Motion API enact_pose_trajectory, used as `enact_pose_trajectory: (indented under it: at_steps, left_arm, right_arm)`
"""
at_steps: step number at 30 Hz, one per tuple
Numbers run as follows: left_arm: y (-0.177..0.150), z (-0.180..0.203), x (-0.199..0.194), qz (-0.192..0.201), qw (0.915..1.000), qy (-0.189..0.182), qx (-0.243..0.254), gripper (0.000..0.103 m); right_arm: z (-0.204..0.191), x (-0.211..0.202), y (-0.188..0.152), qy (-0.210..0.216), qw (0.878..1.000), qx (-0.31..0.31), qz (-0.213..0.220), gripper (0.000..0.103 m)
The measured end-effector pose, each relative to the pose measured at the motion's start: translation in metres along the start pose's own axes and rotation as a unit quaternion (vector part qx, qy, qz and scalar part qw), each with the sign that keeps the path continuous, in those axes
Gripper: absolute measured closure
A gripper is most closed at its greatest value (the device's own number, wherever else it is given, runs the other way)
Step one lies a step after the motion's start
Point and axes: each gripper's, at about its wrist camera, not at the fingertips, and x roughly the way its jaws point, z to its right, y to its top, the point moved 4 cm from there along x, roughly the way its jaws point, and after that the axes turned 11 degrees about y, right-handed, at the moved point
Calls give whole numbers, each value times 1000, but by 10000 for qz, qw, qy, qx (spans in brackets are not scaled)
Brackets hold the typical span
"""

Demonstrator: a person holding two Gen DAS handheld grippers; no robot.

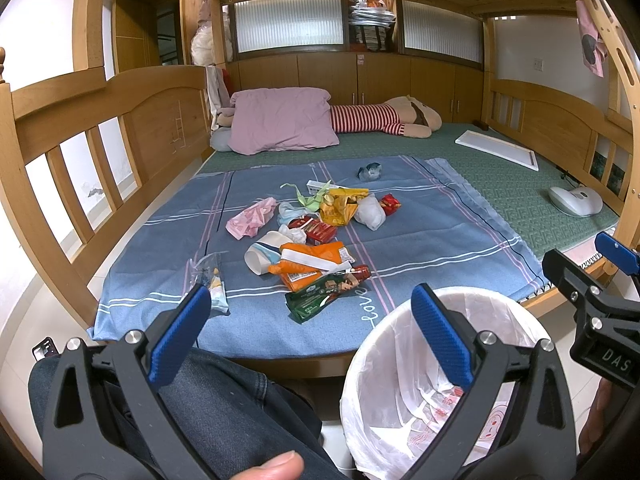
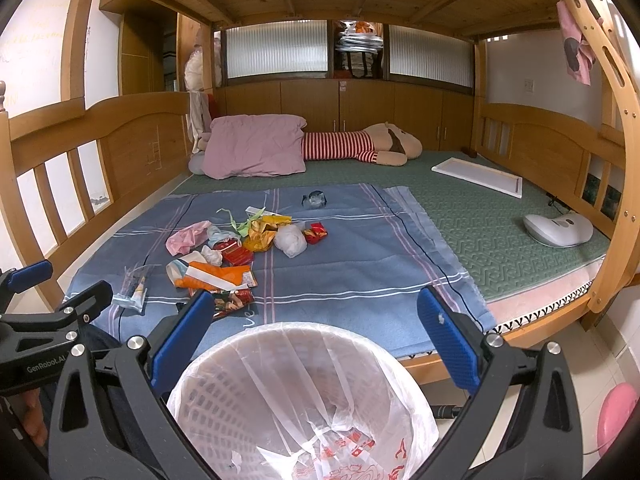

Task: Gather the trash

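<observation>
Several pieces of trash lie on a blue sheet [image 1: 440, 248] on the bed: a green wrapper [image 1: 324, 294], an orange packet [image 1: 308, 262], a paper cup [image 1: 262, 254], a pink bag [image 1: 251, 222], a yellow wrapper [image 1: 340, 206] and a white bag [image 1: 370, 212]. A white bin with a plastic liner [image 2: 300, 404] stands on the floor before the bed. My left gripper [image 1: 312, 340] is open and empty, held over my knee beside the bin [image 1: 404, 384]. My right gripper [image 2: 316, 344] is open and empty, above the bin's rim.
Wooden bed rails [image 1: 100, 152] stand on the left and right. A pink pillow [image 1: 284, 120], a striped plush toy [image 1: 384, 118], a white board [image 1: 498, 148] and a white device [image 1: 576, 200] lie on the green mattress. A pink object [image 2: 618, 412] is on the floor.
</observation>
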Motion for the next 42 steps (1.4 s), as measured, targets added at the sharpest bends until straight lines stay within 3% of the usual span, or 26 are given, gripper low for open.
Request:
enact_pose_trajectory:
  at_steps: [21, 30, 36, 41, 42]
  left_arm:
    - [2, 0, 1, -10, 10000, 0, -3, 3]
    - [-14, 8, 14, -203, 9997, -84, 95, 3]
    - [-10, -10, 72, -673, 9970, -49, 386, 3]
    - [6, -83, 154, -1463, 9890, -7, -197, 5]
    - [9, -96, 170, -1617, 9863, 10, -319, 14]
  right_arm:
    - [-3, 0, -2, 28, 10000, 12, -13, 3]
    - [-3, 2, -1, 24, 10000, 7, -21, 3]
    - [-5, 28, 10, -138, 9995, -33, -298, 3]
    - [0, 60, 18, 16, 9978, 270, -600, 3]
    - [-1, 69, 18, 49, 9971, 311, -690, 3]
